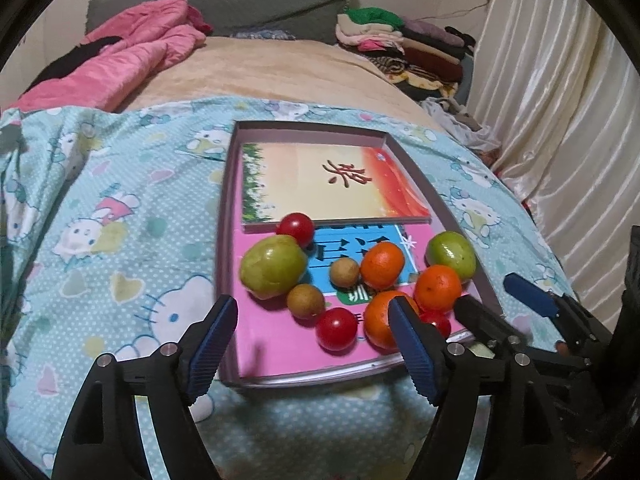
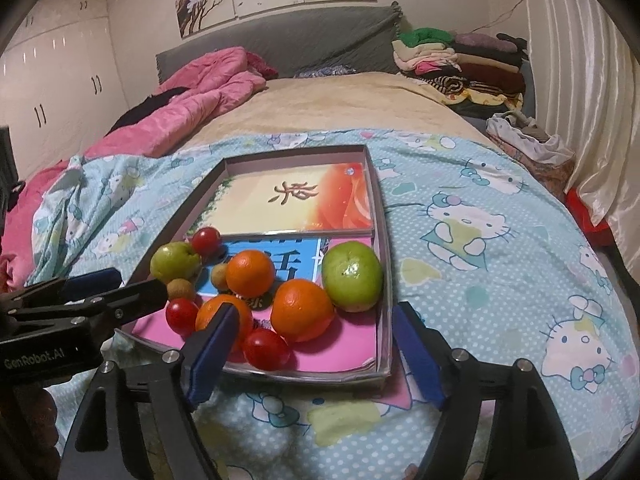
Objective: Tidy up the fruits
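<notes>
A shallow grey box (image 1: pixel 228 216) (image 2: pixel 382 248) lies on the bed, with books inside and fruit on them. There are two green fruits (image 1: pixel 274 266) (image 2: pixel 352 276), three oranges (image 1: pixel 382 264) (image 2: pixel 303 309), three red cherry tomatoes (image 1: pixel 336 329) (image 2: pixel 266 349) and two small brown fruits (image 1: pixel 305 301) (image 2: pixel 181 289). My left gripper (image 1: pixel 316 344) is open and empty at the box's near edge, its right finger in front of an orange (image 1: pixel 380 320). My right gripper (image 2: pixel 316 352) is open and empty at the near right corner.
The bed has a Hello Kitty sheet (image 1: pixel 120 240) (image 2: pixel 500 240) under the box. A pink quilt (image 1: pixel 132 60) lies far left. Folded clothes (image 1: pixel 408 40) are stacked far right. A white curtain (image 1: pixel 560 100) hangs on the right.
</notes>
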`<state>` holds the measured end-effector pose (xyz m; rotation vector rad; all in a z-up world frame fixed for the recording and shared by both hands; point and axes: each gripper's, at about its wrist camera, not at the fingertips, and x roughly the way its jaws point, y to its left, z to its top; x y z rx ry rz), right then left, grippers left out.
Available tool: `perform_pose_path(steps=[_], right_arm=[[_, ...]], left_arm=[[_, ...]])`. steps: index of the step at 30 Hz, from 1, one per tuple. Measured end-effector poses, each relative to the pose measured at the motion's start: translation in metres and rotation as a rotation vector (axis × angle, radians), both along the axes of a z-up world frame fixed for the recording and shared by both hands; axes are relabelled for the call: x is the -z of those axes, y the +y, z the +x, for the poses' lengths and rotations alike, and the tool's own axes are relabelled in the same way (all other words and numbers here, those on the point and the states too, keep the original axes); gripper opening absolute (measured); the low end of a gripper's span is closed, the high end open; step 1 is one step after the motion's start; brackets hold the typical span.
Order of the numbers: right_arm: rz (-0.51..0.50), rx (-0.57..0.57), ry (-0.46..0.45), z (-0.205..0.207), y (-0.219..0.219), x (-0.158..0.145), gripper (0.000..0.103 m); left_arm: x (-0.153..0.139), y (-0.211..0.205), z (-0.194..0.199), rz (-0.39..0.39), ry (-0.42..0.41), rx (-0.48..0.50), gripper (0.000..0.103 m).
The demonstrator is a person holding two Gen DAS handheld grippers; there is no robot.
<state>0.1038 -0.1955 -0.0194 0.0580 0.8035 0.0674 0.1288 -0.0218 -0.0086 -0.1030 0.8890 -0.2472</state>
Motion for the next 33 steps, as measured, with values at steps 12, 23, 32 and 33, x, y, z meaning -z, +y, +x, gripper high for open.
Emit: perform_pose_path(steps=[12,23,32,33], right_arm=[[0.087,-0.029,-0.025,-0.041,0.002,-0.035,0.102],[0.075,-0.027,0.050,-0.076,0.011,-0.026,0.102],[0.091,0.005,0.061,-0.071,0.004,-0.015,0.102],[0.089,0.005,0.064,-0.070,0.004,-0.014,0.102]], left_arm=[[-0.014,0.024,-0.047,0.031,0.041,-0.115,0.081],[0.002,0.025,-0.081,0.052,0.102,-0.119,0.081],[0.010,0.016,-0.076,0.060,0.106,-0.096,0.081],[0.010,0.015,-0.076,0.065,0.104,-0.095,0.081]])
